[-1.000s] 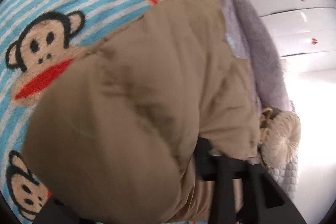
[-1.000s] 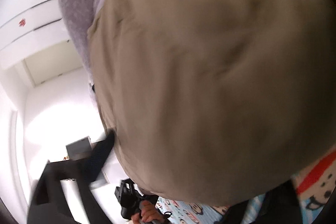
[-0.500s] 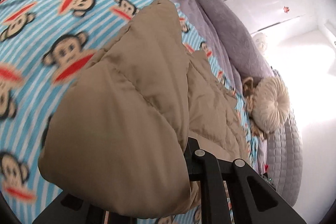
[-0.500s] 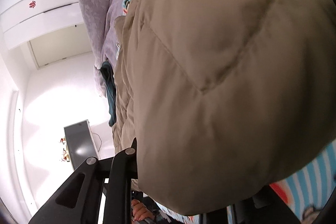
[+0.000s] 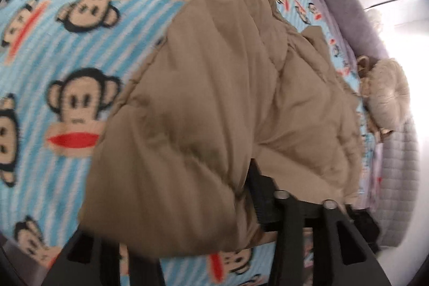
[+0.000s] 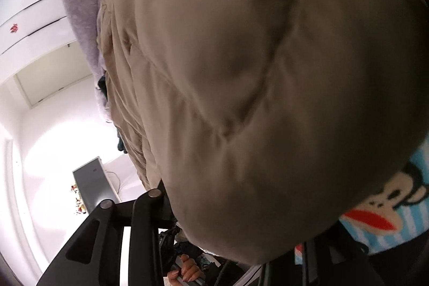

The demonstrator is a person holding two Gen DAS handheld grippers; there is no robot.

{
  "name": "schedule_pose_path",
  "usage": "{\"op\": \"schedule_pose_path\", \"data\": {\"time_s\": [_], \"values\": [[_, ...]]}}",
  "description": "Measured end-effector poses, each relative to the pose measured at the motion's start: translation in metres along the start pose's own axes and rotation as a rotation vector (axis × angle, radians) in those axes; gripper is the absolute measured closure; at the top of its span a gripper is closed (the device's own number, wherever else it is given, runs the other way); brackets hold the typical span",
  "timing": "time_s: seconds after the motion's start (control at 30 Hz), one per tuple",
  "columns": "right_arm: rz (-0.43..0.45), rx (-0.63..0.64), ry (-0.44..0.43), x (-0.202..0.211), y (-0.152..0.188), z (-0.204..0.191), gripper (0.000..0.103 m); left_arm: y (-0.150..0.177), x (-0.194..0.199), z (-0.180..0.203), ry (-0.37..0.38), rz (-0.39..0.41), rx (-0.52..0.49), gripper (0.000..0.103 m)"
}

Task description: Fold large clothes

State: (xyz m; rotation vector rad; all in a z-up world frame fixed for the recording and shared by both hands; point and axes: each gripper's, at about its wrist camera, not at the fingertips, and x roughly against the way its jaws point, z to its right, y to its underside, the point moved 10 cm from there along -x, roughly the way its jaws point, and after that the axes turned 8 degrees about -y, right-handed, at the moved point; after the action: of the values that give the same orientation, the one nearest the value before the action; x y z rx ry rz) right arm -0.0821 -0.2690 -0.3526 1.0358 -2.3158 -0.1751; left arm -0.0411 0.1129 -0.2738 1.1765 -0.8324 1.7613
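Monkey-print bed point(image 5: 80, 50); both tools, left tool point(image 5: 203, 237) and right tool point(image 6: 241, 227), pinch the tan puffer coat point(image 5: 214, 103) mid-fold. Next: lay the flap flat, let go.

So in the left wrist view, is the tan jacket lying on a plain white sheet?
No, the tan jacket lies on a blue striped monkey-print blanket.
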Motion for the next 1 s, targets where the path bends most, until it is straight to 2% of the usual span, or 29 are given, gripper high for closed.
{"op": "schedule_pose_path", "data": {"time_s": [0.03,0.13,0.17,0.3,0.5,0.57,0.6,0.7,0.77,0.9,1.0], "values": [[-0.007,0.021,0.026,0.002,0.001,-0.002,0.056,0.002,0.003,-0.001,-0.009,-0.001,-0.016,0.054],[-0.038,0.111,0.132,0.011,0.008,-0.008,0.034,0.006,0.018,-0.006,-0.055,0.0,-0.065,0.054],[-0.05,0.15,0.165,0.015,0.012,-0.01,0.032,0.008,0.027,-0.008,-0.075,0.01,-0.091,0.054],[-0.102,0.286,0.273,0.032,0.033,-0.017,0.032,0.014,0.061,-0.018,-0.112,0.054,-0.141,0.054],[-0.162,0.359,0.267,0.039,0.065,-0.036,0.032,-0.001,0.102,-0.022,-0.129,0.149,-0.133,0.054],[-0.176,0.4,0.264,0.03,0.081,-0.045,0.033,-0.011,0.103,-0.009,-0.119,0.173,-0.136,0.054],[-0.178,0.421,0.269,0.029,0.086,-0.053,0.033,-0.015,0.103,-0.004,-0.113,0.179,-0.144,0.054],[-0.169,0.468,0.29,0.017,0.085,-0.07,0.046,-0.026,0.092,0.009,-0.133,0.189,-0.187,0.054],[-0.148,0.502,0.313,0.013,0.081,-0.082,0.068,-0.036,0.081,0.017,-0.166,0.194,-0.212,0.054],[-0.114,0.595,0.408,0.001,0.075,-0.094,0.072,-0.05,0.065,0.03,-0.155,0.19,-0.214,0.054],[-0.105,0.654,0.439,-0.01,0.077,-0.11,0.072,-0.065,0.055,0.039,-0.191,0.209,-0.258,0.054]]}}
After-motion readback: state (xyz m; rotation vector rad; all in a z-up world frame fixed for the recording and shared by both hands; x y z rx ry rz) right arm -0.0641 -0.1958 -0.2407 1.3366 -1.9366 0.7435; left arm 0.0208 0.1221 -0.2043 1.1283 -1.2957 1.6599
